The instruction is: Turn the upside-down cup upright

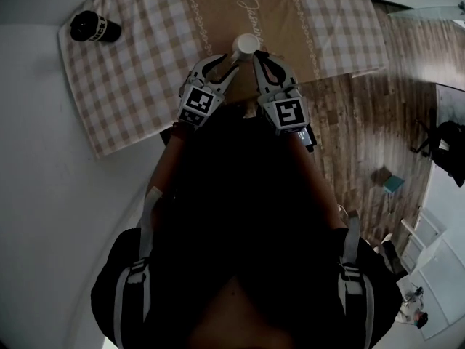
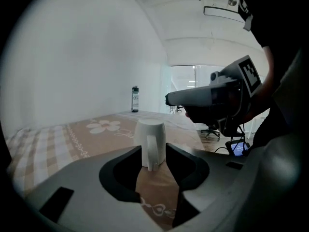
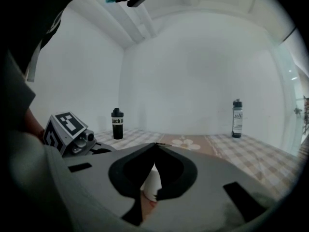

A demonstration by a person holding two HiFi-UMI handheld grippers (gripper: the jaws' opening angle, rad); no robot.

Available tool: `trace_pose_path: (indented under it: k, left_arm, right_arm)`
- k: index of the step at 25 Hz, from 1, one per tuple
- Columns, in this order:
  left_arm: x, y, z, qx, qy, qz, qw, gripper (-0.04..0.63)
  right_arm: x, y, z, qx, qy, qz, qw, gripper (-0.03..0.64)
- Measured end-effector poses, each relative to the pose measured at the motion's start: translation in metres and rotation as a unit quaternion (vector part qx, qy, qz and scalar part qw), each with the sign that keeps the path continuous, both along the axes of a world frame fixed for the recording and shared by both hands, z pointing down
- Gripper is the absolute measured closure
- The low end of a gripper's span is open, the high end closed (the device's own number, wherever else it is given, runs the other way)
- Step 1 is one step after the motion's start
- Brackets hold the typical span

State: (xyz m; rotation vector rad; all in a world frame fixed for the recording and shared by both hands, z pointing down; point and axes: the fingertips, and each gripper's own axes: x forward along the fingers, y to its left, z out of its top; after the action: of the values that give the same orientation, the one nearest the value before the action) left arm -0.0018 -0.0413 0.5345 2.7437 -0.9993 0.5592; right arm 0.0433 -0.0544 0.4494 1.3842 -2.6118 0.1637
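A white cup (image 1: 245, 45) stands on the tan middle strip of the checked tablecloth (image 1: 145, 64), near the table's near edge. In the left gripper view the cup (image 2: 149, 129) turns its handle toward the camera. From these angles I cannot tell whether its top is the mouth or the base. My left gripper (image 2: 153, 154) is open; the handle sits in the gap and the pads stand off it. My right gripper (image 3: 155, 145) is shut and empty, hovering just right of the cup (image 3: 150, 185), tips above it. Both grippers flank the cup in the head view: the left gripper (image 1: 229, 64) and the right gripper (image 1: 256, 55).
A black bottle (image 1: 93, 27) stands at the cloth's far left corner. A slim dark-capped bottle (image 2: 135, 99) stands at the far end of the table. The table's right edge drops to a wooden floor (image 1: 363, 122), where an office chair (image 2: 212, 129) stands.
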Motion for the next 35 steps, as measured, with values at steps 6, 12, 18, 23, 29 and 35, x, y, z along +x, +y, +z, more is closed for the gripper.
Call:
trace_pose_path:
  k: [6,12,18,23,29,35]
  left_arm:
    - [0.005,-0.006,0.012,-0.012,-0.001,-0.005,0.9999,0.426]
    - [0.008,-0.013,0.02,-0.019,-0.004,0.0,0.9998,0.426]
    - [0.013,-0.01,0.021,-0.011,-0.02,0.012,0.9997,0.506]
    - [0.014,-0.009,0.027,-0.015,-0.025,0.014,0.9995,0.506]
    - [0.016,-0.011,0.029,-0.014,-0.031,0.014,0.9993,0.514]
    - [0.014,-0.012,0.032,-0.025,-0.019,0.008,0.9995,0.523]
  right_arm:
    - [0.008,-0.011,0.008,-0.009,0.009,0.003,1.0,0.611]
    - [0.012,-0.017,0.017,-0.016,0.012,0.007,1.0,0.611]
    - [0.014,-0.021,0.023,-0.029,0.009,0.006,1.0,0.611]
    - [0.015,-0.026,0.023,-0.026,0.004,0.004,1.0,0.611]
    - [0.016,-0.029,0.025,-0.025,0.003,0.001,1.0,0.611]
    - [0.016,-0.029,0.026,-0.025,0.006,-0.001,1.0,0.611]
